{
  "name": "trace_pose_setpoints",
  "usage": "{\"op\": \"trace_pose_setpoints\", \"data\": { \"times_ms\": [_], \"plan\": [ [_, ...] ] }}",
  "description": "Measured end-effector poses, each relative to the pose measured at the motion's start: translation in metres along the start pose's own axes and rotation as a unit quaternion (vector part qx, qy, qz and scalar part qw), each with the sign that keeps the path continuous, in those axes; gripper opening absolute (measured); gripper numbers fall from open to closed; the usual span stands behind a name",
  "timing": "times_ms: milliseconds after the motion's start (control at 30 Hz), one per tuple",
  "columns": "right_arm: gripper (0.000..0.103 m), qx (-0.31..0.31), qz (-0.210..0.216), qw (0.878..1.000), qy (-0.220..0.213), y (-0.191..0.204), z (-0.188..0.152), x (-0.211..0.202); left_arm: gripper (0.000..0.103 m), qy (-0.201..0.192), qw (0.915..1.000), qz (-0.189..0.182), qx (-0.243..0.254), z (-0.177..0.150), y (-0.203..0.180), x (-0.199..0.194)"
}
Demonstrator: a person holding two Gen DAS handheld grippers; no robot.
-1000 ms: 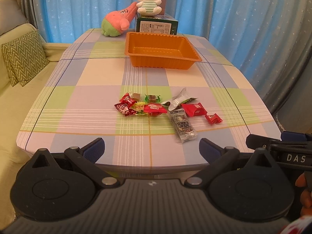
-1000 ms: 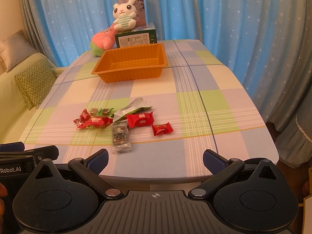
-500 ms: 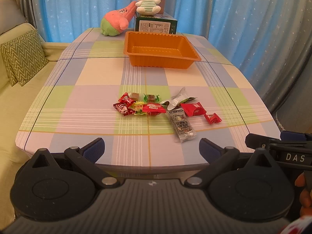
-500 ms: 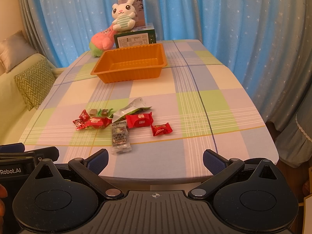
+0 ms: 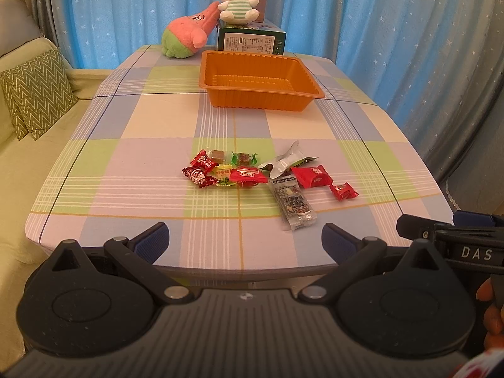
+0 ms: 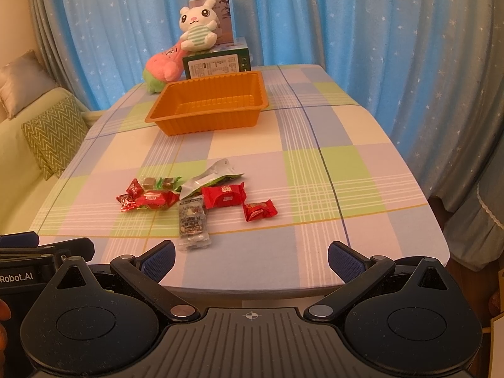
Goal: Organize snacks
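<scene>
Hovering at the near edge of the table (image 5: 151, 163), the left gripper (image 5: 245, 241) and right gripper (image 6: 251, 256) both have their jaws spread wide with nothing between them. A cluster of wrapped snacks (image 5: 245, 173) lies on the checked cloth ahead of the grippers, including a clear bar packet (image 6: 191, 222) nearest them and a small red packet (image 6: 259, 210) lying apart. An empty orange tray (image 5: 261, 94) stands further back, well apart from the snacks.
</scene>
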State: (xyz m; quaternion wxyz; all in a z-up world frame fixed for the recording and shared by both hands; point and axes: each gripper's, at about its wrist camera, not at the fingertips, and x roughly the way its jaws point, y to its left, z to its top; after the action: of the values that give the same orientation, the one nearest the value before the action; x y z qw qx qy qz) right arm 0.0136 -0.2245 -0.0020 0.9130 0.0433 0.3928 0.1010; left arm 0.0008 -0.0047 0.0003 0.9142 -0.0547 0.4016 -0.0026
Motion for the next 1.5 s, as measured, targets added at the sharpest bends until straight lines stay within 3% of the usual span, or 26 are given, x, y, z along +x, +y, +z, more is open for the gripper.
{"op": "trace_pose_setpoints", "data": {
  "times_ms": [967, 1200, 1300, 1500],
  "plan": [
    [0.102, 0.014, -0.004, 1.000, -0.019, -0.011, 0.002, 0.003, 0.101, 0.003, 0.9997, -0.013, -0.019, 0.003, 0.002, 0.009],
    [0.101, 0.017, -0.007, 1.000, -0.025, -0.023, 0.007, 0.024, 0.093, 0.018, 0.9991, -0.030, -0.025, 0.012, -0.006, 0.041],
    [0.088, 0.023, -0.006, 1.000, -0.020, -0.029, 0.010, 0.038, 0.090, 0.024, 0.9987, -0.035, -0.026, 0.016, -0.011, 0.061],
    [0.086, 0.040, -0.015, 0.999, -0.013, -0.043, 0.012, 0.063, 0.084, 0.037, 0.9973, -0.055, -0.033, 0.019, -0.025, 0.107]
  ]
}}
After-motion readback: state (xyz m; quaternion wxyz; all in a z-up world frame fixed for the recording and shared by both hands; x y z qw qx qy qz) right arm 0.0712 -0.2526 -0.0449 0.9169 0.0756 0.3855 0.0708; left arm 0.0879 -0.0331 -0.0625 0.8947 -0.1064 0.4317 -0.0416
